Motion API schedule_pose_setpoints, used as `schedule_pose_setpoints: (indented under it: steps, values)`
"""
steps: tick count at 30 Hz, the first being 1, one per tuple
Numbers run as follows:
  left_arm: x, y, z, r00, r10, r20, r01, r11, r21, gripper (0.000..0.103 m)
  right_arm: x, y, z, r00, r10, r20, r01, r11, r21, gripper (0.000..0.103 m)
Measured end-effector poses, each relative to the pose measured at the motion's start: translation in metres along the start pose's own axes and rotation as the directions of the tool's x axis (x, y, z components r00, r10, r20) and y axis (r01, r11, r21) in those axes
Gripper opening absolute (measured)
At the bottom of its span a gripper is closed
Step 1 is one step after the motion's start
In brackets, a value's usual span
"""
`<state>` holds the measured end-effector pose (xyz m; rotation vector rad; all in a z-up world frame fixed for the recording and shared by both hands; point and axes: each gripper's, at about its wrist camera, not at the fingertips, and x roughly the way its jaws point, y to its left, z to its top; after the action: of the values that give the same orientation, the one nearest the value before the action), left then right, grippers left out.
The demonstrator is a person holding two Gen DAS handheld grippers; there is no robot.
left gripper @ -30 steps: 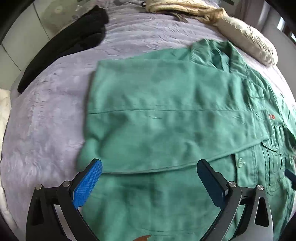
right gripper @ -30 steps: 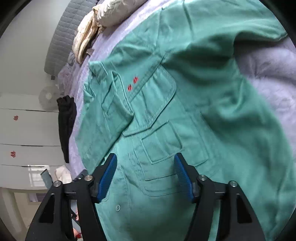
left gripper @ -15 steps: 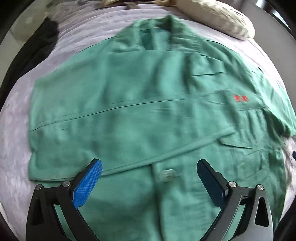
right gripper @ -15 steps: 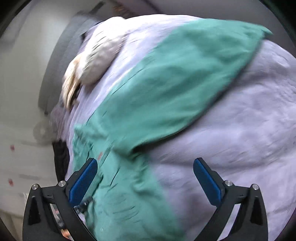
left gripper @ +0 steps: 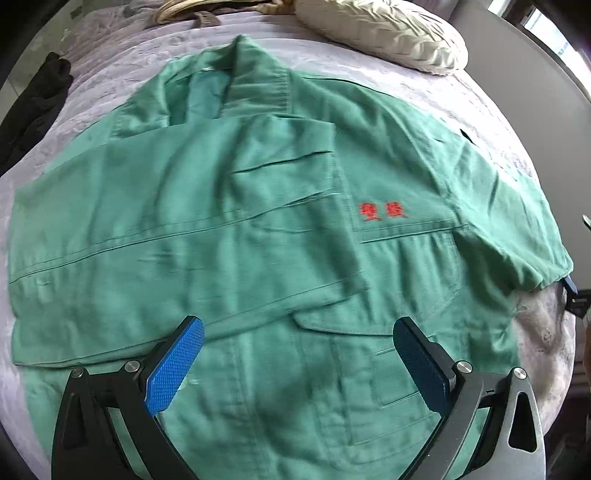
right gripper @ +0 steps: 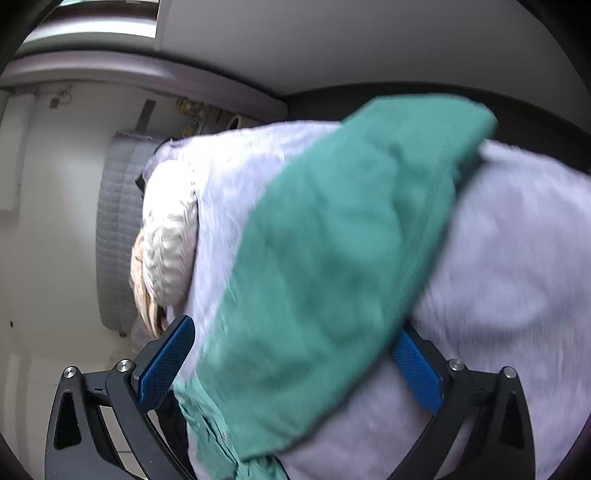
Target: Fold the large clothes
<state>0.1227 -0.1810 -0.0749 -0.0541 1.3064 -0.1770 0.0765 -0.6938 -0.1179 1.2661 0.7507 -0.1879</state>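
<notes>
On the lilac bedspread [left gripper: 332,48], one green jacket [left gripper: 258,229]; both grippers [left gripper: 299,354] [right gripper: 291,358] gape empty.

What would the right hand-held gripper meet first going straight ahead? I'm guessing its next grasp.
Probably the green jacket's spread sleeve, already lying between the open jaws of the right hand-held gripper; the image is blurred, so depth is unclear.

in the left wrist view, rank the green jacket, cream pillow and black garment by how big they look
1. Green jacket, filling most of the view.
2. Cream pillow.
3. Black garment.
The last two look close in size, and the garment is cut off at the edge, so their order is unsure.
</notes>
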Motion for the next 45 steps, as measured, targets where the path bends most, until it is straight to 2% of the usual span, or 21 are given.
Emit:
schedule_pose_setpoints:
  steps: [4,6,7,8,10,13,16,19,22,26,28,30,34,37,38,39,40,41,42,43,45]
  values:
    - [0.008,-0.007,0.006,1.0,-0.01,0.003,0.01,1.0,0.005,0.103,0.004,0.001,0.019,1.0,0.001,0.031,-0.002,0.999,0.034,0.103]
    - [0.012,-0.008,0.007,1.0,-0.016,0.006,0.016,1.0,-0.002,0.103,0.006,0.0,0.024,0.999,-0.019,0.028,0.017,0.998,0.067,0.095]
    - [0.012,-0.008,0.006,1.0,-0.021,0.006,0.021,1.0,-0.008,0.103,0.008,0.001,0.024,0.999,-0.04,0.021,0.039,0.997,0.071,0.068]
    - [0.014,-0.008,0.006,1.0,-0.026,0.001,0.026,1.0,-0.014,0.103,0.01,0.0,0.025,0.999,-0.051,0.013,0.05,0.996,0.073,0.029]
    - [0.016,-0.006,0.006,1.0,-0.021,-0.003,0.021,1.0,-0.015,0.103,0.016,-0.005,0.028,0.999,-0.032,-0.021,0.034,0.995,0.09,0.008]
    - [0.01,0.003,0.006,1.0,-0.003,0.011,0.003,1.0,-0.009,0.103,0.014,0.003,0.024,1.0,-0.004,-0.005,0.005,0.997,0.073,0.008]
    - [0.0,0.021,0.004,0.999,0.022,0.034,-0.022,1.0,0.001,0.103,0.013,0.044,0.008,1.0,0.011,-0.027,-0.013,0.996,-0.083,0.008]
    - [-0.006,0.037,0.006,0.997,0.057,0.056,-0.057,0.998,-0.003,0.103,0.016,0.095,-0.015,0.995,0.061,-0.073,-0.077,0.967,-0.242,0.008]
    - [-0.017,0.061,0.007,0.992,0.084,0.092,-0.082,0.996,-0.029,0.103,0.027,0.151,-0.051,0.98,0.128,-0.152,-0.176,0.913,-0.368,0.008]
    - [-0.028,0.094,0.013,0.987,0.1,0.129,-0.09,0.993,-0.078,0.103,0.053,0.223,-0.121,0.951,0.135,-0.276,-0.272,0.788,-0.552,0.008]
    - [-0.031,0.113,0.013,0.98,0.135,0.148,-0.119,0.987,-0.109,0.103,0.077,0.256,-0.177,0.935,0.075,-0.346,-0.298,0.696,-0.654,0.008]
    - [-0.036,0.135,0.007,0.973,0.17,0.155,-0.148,0.979,-0.143,0.103,0.104,0.271,-0.225,0.918,0.006,-0.396,-0.309,0.638,-0.706,0.008]
    - [-0.035,0.172,-0.005,0.967,0.208,0.145,-0.178,0.964,-0.198,0.103,0.166,0.258,-0.32,0.852,-0.149,-0.503,-0.326,0.601,-0.73,0.008]
    - [-0.027,0.189,-0.015,0.969,0.217,0.117,-0.188,0.957,-0.219,0.103,0.218,0.228,-0.367,0.815,-0.333,-0.474,-0.232,0.562,-0.794,0.013]
    - [-0.025,0.193,-0.018,0.971,0.214,0.111,-0.185,0.957,-0.224,0.103,0.23,0.216,-0.374,0.805,-0.382,-0.454,-0.188,0.562,-0.806,0.014]
    - [-0.024,0.197,-0.021,0.972,0.209,0.108,-0.181,0.957,-0.225,0.103,0.23,0.212,-0.372,0.808,-0.369,-0.459,-0.184,0.582,-0.792,0.016]
    - [-0.024,0.201,-0.024,0.973,0.204,0.108,-0.175,0.958,-0.226,0.103,0.224,0.209,-0.367,0.809,-0.332,-0.485,-0.197,0.624,-0.756,0.028]
    - [-0.024,0.202,-0.026,0.973,0.202,0.109,-0.173,0.959,-0.226,0.103,0.218,0.207,-0.361,0.799,-0.307,-0.517,-0.208,0.665,-0.717,0.054]
    - [-0.024,0.205,-0.027,0.974,0.198,0.111,-0.17,0.959,-0.226,0.103,0.21,0.203,-0.353,0.792,-0.281,-0.543,-0.211,0.708,-0.674,0.068]
    - [-0.025,0.206,-0.028,0.974,0.194,0.113,-0.165,0.96,-0.227,0.103,0.2,0.2,-0.345,0.802,-0.244,-0.545,-0.205,0.746,-0.634,0.078]
    - [-0.027,0.209,-0.03,0.975,0.186,0.119,-0.155,0.96,-0.233,0.103,0.178,0.197,-0.327,0.846,-0.192,-0.497,-0.163,0.795,-0.584,0.077]
